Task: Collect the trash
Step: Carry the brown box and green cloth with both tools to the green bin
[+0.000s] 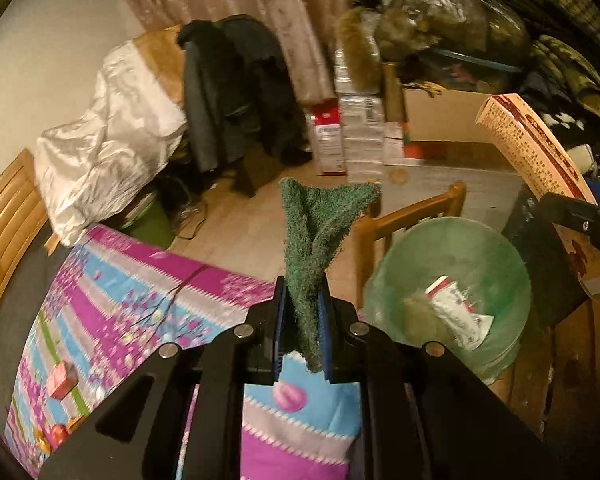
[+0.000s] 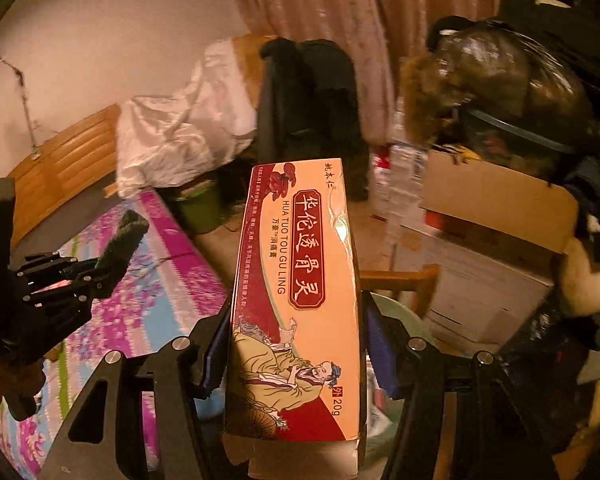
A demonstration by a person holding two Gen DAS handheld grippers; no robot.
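Note:
My left gripper (image 1: 302, 322) is shut on a green scouring pad (image 1: 320, 228), held upright over the edge of the patterned bedsheet (image 1: 140, 280). To its right stands a bin lined with a green bag (image 1: 452, 256), with a white wrapper (image 1: 456, 312) inside. My right gripper (image 2: 296, 344) is shut on an orange and red medicine box (image 2: 300, 288), held above the bin, whose rim (image 2: 396, 312) shows behind the box. The box (image 1: 536, 148) and right gripper (image 1: 580, 220) show at the right of the left wrist view. The left gripper (image 2: 96, 272) with the pad (image 2: 120, 244) shows at the left of the right wrist view.
A small red box (image 1: 62, 380) and round wrapped sweets (image 1: 56, 434) lie on the sheet. A wooden chair (image 1: 404, 220) stands behind the bin. Cardboard boxes (image 1: 444, 120), stacked packs (image 1: 360, 136), dark jackets (image 1: 236, 96) and a white sheet (image 1: 112, 136) crowd the far floor.

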